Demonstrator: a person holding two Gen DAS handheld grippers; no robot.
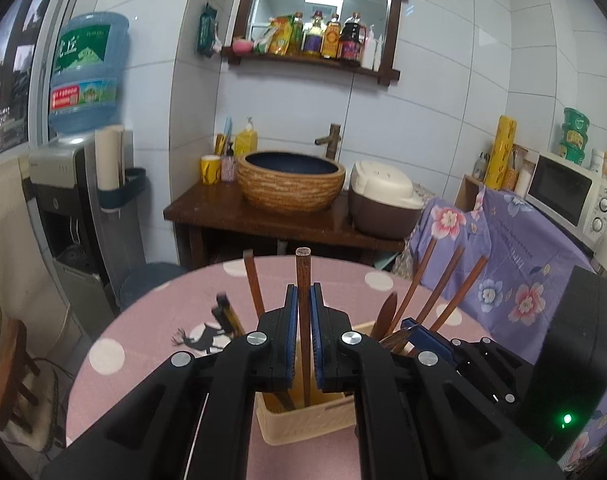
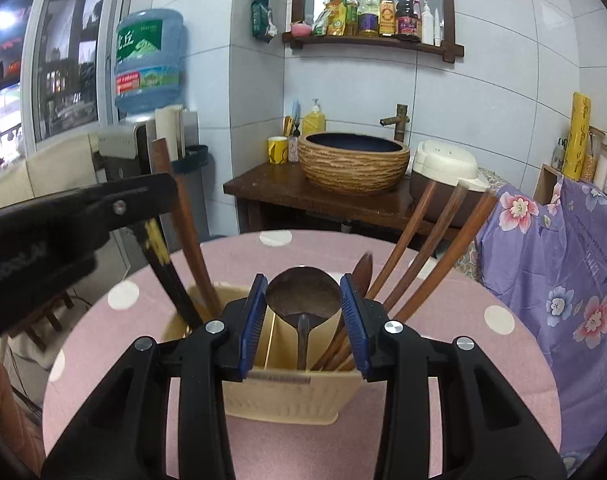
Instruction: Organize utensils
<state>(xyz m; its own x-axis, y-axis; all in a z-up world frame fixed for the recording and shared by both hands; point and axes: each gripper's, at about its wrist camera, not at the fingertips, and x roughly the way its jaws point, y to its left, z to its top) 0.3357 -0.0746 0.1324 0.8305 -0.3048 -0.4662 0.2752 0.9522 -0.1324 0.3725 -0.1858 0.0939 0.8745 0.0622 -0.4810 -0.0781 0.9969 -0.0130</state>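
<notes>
A beige slotted utensil holder point(image 1: 303, 416) point(image 2: 279, 392) stands on the pink dotted table. My left gripper point(image 1: 303, 300) is shut on an upright wooden handle point(image 1: 303, 276), whose lower end reaches into the holder's left compartment. My right gripper point(image 2: 302, 282) is shut on the bowl of a wooden spoon point(image 2: 303, 294); the spoon's handle points down into the right compartment. Several wooden handles point(image 2: 435, 240) lean out of that right compartment. Beside the held handle point(image 2: 179, 216), a black chopstick with a yellow band point(image 2: 159, 256) sits in the left compartment. The left gripper's body point(image 2: 63, 216) shows at the left.
The round pink table point(image 2: 443, 380) ends just beyond the holder. A floral purple cloth point(image 2: 563, 260) covers furniture on the right. Behind stand a wooden stand with a basin point(image 2: 353, 164), a rice cooker point(image 2: 443, 172), a water dispenser point(image 1: 83, 184) and a microwave point(image 1: 567, 196).
</notes>
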